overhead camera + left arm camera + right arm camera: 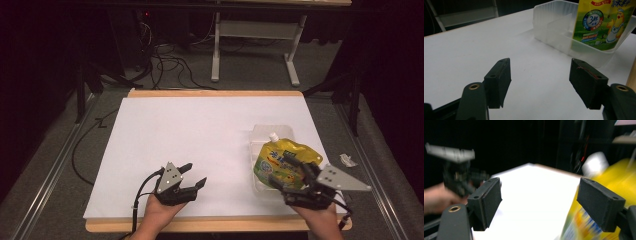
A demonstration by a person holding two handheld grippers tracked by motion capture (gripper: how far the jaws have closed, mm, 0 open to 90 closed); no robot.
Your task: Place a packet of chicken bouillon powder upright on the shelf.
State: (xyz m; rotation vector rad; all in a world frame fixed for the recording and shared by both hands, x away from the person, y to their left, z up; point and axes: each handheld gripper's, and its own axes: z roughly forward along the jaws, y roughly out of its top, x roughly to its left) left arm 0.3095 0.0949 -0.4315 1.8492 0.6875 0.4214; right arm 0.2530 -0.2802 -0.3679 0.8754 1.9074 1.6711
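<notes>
Right claw [289, 175] spread, pouch [280, 162] seemingly just beside

1 yellow pouch [283, 162], 1 clear tray [262, 136], 2 grippers.

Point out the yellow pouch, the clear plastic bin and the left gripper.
yellow pouch [280, 162]: high view, printed front.
clear plastic bin [549, 27]: left gripper view, near side wall.
left gripper [194, 176]: high view, midway between its fingertips.
</notes>
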